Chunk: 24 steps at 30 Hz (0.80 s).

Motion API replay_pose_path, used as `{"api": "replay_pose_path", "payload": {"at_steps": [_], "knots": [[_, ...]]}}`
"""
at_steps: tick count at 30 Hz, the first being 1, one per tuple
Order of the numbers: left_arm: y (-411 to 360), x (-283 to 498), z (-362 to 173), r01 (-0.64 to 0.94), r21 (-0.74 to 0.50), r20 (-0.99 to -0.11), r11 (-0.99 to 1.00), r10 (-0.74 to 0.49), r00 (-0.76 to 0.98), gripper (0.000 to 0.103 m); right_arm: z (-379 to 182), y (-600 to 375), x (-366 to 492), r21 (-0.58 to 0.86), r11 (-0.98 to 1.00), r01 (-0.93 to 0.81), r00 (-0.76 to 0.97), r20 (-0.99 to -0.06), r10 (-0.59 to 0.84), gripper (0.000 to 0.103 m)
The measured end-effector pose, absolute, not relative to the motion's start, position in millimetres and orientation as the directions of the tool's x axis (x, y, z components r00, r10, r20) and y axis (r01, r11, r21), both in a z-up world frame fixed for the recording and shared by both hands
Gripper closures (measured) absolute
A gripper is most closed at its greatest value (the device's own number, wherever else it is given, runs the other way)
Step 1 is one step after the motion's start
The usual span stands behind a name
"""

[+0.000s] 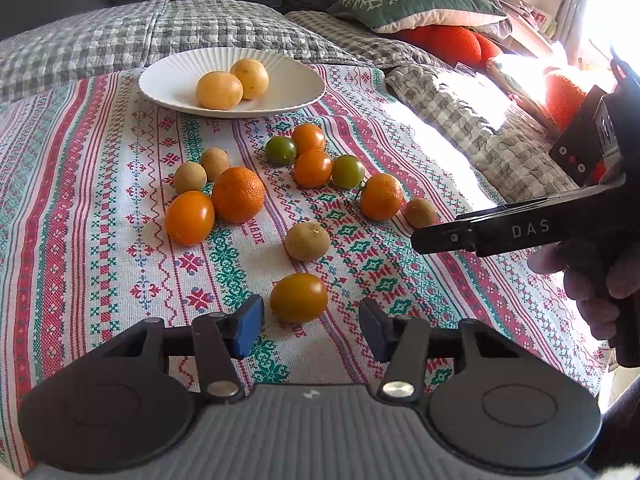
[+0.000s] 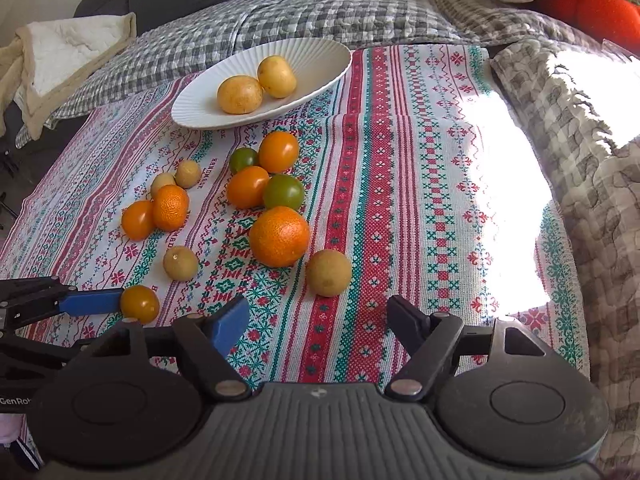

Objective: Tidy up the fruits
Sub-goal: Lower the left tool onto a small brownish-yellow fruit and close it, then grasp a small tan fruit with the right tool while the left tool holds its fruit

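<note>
Left gripper (image 1: 311, 322): points down at a slant over the patterned cloth (image 1: 100, 240); jaws part-open with a gap on either side of a small orange tomato (image 1: 299, 297), which sits between the blue pads but just ahead of them. From the right wrist view one blue finger (image 2: 94, 302) lies right beside that tomato; contact cannot be told.
Right gripper (image 2: 316, 320): tilted down over the cloth, jaws standing fairly wide with nothing between them; a tan round fruit (image 2: 329, 273) lies just ahead of the gap, apart from the pads.
Right hand (image 1: 596, 280): wraps the black handle at the right edge of the left wrist view.
White plate (image 1: 168, 80): at the far end of the cloth, holding two yellow fruits (image 1: 219, 90) that touch each other.
Loose fruit: a large mandarin (image 2: 279, 236) sits beyond the tan fruit; behind it a cluster of two orange and two green tomatoes (image 2: 283, 192); to the left another mandarin (image 2: 170, 207) with an orange tomato and small tan fruits.
Around: a grey checked quilt (image 1: 100, 40) under the cloth, a green cushion (image 1: 416, 4) at the back right, bright sunlight on the right side.
</note>
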<state>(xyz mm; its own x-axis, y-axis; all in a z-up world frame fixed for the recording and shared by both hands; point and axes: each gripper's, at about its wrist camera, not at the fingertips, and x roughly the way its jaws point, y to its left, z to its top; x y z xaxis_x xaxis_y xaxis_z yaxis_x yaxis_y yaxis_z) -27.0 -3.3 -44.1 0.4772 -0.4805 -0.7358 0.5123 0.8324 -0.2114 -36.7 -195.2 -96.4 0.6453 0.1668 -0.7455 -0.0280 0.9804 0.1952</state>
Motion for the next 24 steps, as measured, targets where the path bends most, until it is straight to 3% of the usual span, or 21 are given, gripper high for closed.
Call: {"api": "replay_pose_path", "payload": {"at_steps": [3,10,24], "knots": [[-3,-24,-45,0.500,-0.223,-0.737,0.837,-0.480,0.475,0.059,-98,-198,-36,0.203,0.979,-0.011,0.648,-0.744,0.162,0.031],[-6,-21,-46,0.492,-0.226,-0.742,0.841,-0.476,0.472,0.075,-97,-190,-33,0.195,0.980,-0.049,0.646,-0.742,0.180,0.042],[-8,-16,-46,0.470,-0.227,-0.743,0.853,-0.463,0.483,0.077,-97,-191,-25,0.193,0.981,-0.010,0.662,-0.734,0.151,0.067]]}}
